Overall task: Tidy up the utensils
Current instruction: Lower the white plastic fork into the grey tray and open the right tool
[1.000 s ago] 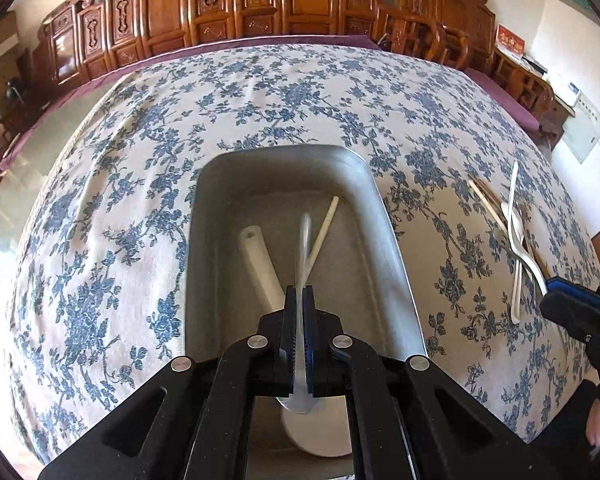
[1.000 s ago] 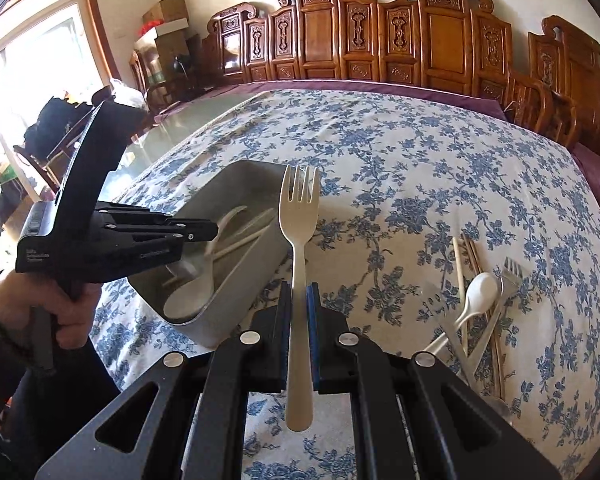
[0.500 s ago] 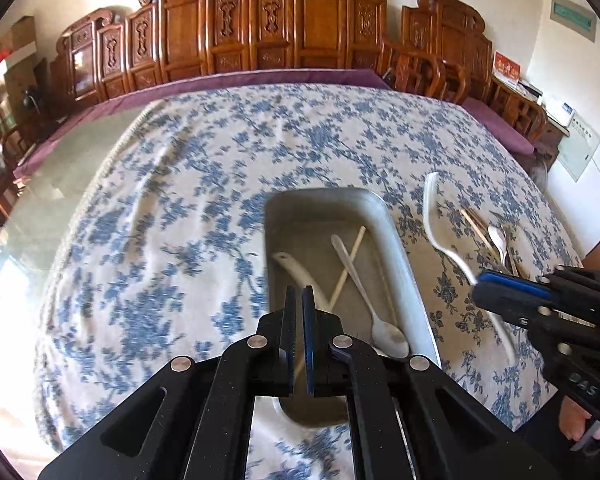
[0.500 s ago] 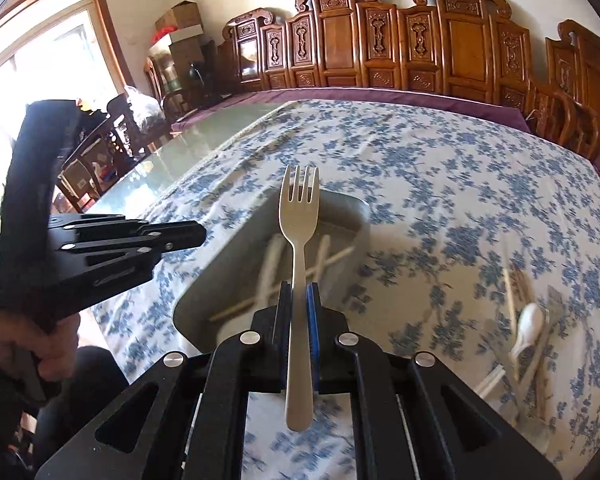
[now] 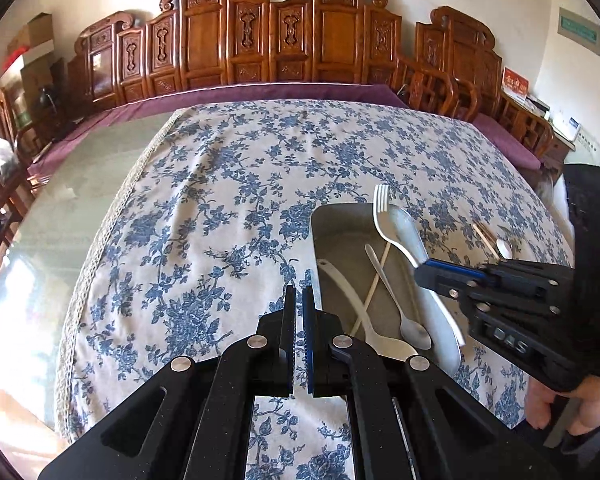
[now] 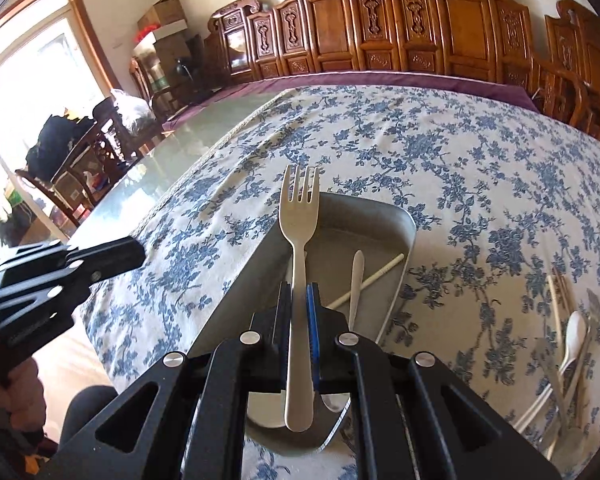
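A grey metal tray (image 5: 340, 216) (image 6: 396, 216) lies on the flowered tablecloth and holds a white spoon (image 5: 356, 312), a metal spoon (image 5: 404, 316) and a chopstick (image 5: 374, 280). My right gripper (image 6: 299, 292) is shut on a cream fork (image 6: 298, 216) and holds it over the tray's near left side; it also shows in the left wrist view (image 5: 432, 268) with the fork (image 5: 384, 216). My left gripper (image 5: 299, 296) is nearly shut and empty, just left of the tray.
Loose utensils (image 6: 568, 344) lie on the cloth right of the tray: a white spoon, chopsticks and a fork. Bare glass tabletop (image 5: 80, 184) lies to the left. Carved wooden chairs (image 5: 284, 40) line the far edge.
My left gripper let go of the metal spoon into the tray, then drew back and left. My right gripper carried the fork left, over the tray.
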Demonstrator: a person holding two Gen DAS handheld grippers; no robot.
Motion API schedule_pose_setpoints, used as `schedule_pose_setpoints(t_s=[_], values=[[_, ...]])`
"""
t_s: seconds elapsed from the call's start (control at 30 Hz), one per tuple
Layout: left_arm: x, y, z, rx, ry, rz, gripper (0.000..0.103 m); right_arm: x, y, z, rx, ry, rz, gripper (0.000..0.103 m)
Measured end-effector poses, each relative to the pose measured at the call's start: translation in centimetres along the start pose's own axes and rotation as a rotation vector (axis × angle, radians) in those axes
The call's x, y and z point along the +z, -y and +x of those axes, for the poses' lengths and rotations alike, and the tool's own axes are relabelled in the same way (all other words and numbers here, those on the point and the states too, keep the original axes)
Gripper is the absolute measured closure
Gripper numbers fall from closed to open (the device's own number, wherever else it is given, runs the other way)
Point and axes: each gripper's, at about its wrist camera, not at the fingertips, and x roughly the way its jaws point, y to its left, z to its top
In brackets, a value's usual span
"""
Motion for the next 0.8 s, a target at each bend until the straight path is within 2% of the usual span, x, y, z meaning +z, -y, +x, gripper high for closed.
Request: schedule_pose_setpoints(t_s=[0.5,0.63,0.8], values=[[-0.3,-0.4,-0.7,-0.006,0.004,0.004,0.101,-0.2,0.3,3.2,0.018,-0.048,0.051,0.092],[-0.4,0.4,-0.8,-0.014,0.003,0.013,0.101,-0.5,0.5,2.7,0.025,-0.041,0.03,0.092],[-0.5,1.9,-1.0,-0.034,0.009,0.028,0.101,-1.0,1.5,-0.1,0.019,-0.007,-0.007,0.092]])
